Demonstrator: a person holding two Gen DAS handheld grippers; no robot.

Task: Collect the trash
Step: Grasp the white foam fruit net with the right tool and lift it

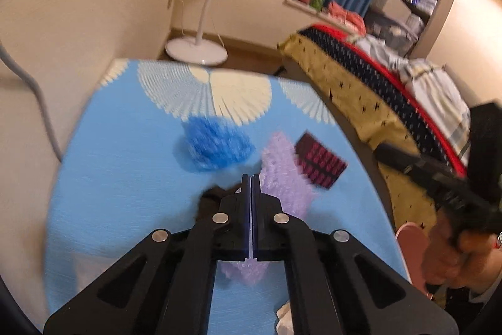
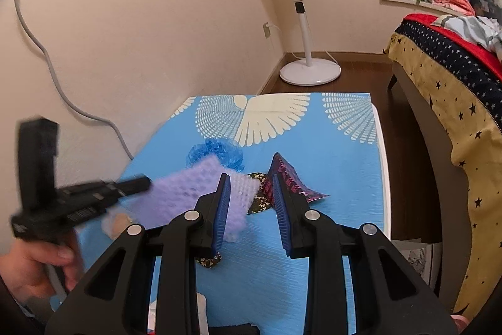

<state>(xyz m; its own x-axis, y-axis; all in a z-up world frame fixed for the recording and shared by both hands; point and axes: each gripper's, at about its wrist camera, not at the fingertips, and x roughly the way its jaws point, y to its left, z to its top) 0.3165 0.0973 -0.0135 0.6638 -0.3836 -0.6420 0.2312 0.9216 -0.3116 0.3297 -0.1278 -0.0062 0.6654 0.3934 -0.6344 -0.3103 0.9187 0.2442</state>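
Left hand-held gripper (image 1: 251, 178) pinches purple foam netting (image 1: 282, 178); right hand-held gripper (image 2: 251, 178) spread; no writing legible.

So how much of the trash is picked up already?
Nothing looks collected for sure yet; no bin is in view. In hand: the left tongs are shut on the fluffy purple foam net. The right tongs are open and empty. Still left on the blue patterned tabletop: the crumpled blue plastic bag and the dark red patterned wrapper.

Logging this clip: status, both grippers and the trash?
Left gripper shut on purple foam net, lifted. Right gripper open, empty. Blue net, dark wrapper on table.
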